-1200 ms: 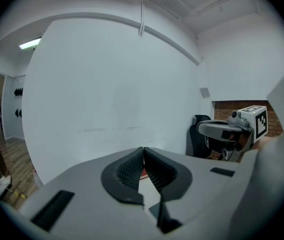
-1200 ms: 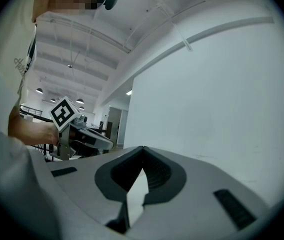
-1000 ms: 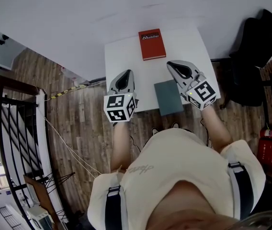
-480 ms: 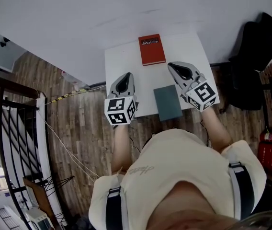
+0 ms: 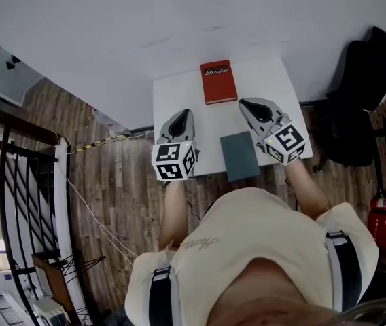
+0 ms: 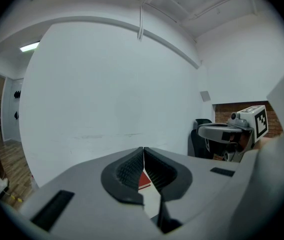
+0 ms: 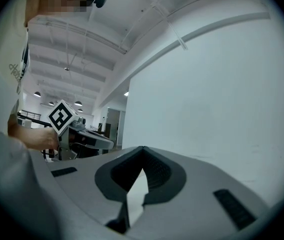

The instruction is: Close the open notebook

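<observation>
The tabletop (image 5: 179,94) is a small white rectangle, its far edge set against a white wall, with wood-plank floor (image 5: 121,182) showing past its left and near sides. Two things lie flat on it. A red book (image 5: 219,81) with white print along its top cover sits at the far edge, roughly in the middle of the width, and is closed. A grey-green notebook (image 5: 240,156) lies well apart from it toward the near edge, slightly right of centre. Its cover is down and plain, and its near end reaches the tabletop's edge or just past it. The rest of the white surface is bare.
</observation>
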A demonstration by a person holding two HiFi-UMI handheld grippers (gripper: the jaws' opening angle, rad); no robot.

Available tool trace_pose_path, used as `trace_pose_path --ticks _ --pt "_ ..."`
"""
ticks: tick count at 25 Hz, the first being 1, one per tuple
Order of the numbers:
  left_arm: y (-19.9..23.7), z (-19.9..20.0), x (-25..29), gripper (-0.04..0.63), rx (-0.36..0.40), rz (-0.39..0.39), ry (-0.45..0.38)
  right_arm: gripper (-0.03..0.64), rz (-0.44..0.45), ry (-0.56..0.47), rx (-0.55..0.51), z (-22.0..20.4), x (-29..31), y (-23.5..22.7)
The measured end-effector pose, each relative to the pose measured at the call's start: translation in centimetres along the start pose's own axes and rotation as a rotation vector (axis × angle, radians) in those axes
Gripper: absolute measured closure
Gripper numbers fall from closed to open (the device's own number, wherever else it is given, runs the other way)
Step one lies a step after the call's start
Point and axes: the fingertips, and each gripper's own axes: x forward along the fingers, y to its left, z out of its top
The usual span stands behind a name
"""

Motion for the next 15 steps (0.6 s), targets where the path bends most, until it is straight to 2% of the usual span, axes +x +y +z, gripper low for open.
trace_pose_path --ticks 15 --pt "-0.2 -0.8 -1.4 0.575 -0.011 -0.01 0.003 0.61 -0.02 -0.002 0.019 -0.9 -0.7 1.3"
